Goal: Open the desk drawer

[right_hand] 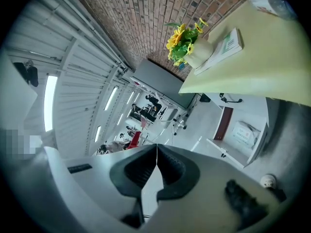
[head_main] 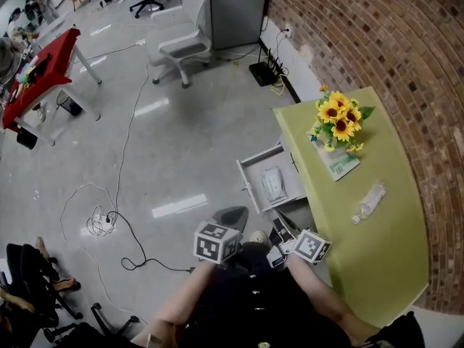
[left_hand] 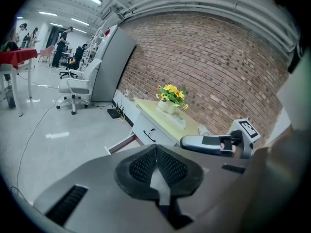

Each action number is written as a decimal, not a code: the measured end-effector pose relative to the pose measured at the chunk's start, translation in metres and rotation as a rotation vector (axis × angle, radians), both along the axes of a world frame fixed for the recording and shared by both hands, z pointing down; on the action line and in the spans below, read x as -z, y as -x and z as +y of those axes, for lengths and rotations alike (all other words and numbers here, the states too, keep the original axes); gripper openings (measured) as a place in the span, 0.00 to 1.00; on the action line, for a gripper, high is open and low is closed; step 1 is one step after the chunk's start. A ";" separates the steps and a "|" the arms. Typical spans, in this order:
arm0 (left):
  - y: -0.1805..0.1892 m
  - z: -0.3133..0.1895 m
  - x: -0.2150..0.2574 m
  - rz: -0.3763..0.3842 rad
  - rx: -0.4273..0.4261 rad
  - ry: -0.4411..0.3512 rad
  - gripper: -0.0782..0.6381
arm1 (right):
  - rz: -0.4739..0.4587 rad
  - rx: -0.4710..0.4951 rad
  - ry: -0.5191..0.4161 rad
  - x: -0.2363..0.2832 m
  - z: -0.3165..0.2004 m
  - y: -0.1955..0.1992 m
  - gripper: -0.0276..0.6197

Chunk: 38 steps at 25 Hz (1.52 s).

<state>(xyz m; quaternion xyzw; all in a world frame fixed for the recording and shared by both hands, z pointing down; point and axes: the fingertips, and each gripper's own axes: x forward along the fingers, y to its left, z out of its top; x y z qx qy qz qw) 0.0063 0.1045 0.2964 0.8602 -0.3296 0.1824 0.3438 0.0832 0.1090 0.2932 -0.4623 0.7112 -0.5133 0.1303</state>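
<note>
The green desk (head_main: 377,245) stands at the right against the brick wall. Its upper drawer (head_main: 249,185) is pulled out to the left, with a white packet (head_main: 274,183) lying in it. The right gripper view shows the same drawer (right_hand: 228,149) and packet (right_hand: 245,132) below the desk top (right_hand: 262,67). In the left gripper view the pulled-out drawer (left_hand: 121,143) sits beside a closed drawer front (left_hand: 150,132) with a dark handle. Both grippers are held near my body, apart from the drawer. My left gripper (head_main: 232,214) (left_hand: 156,149) is shut and empty. My right gripper (head_main: 281,238) (right_hand: 156,152) is shut and empty too.
On the desk stand a vase of sunflowers (head_main: 337,122), a booklet (head_main: 339,162) and a plastic bottle (head_main: 370,201). Cables (head_main: 101,220) trail over the grey floor. A white office chair (head_main: 181,35) and a red table (head_main: 43,71) stand further off.
</note>
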 end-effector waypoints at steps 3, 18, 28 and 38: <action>0.001 -0.009 0.002 0.007 0.017 -0.002 0.12 | 0.003 0.000 -0.019 0.003 -0.007 0.003 0.07; 0.002 -0.055 -0.030 0.010 0.057 0.012 0.12 | -0.067 -0.013 -0.009 -0.022 -0.046 0.021 0.07; 0.012 -0.072 -0.088 -0.026 0.074 0.050 0.12 | -0.119 -0.148 0.031 -0.074 -0.068 0.009 0.07; 0.010 -0.096 -0.151 -0.037 0.062 0.052 0.12 | -0.118 -0.307 0.071 -0.157 -0.081 -0.022 0.07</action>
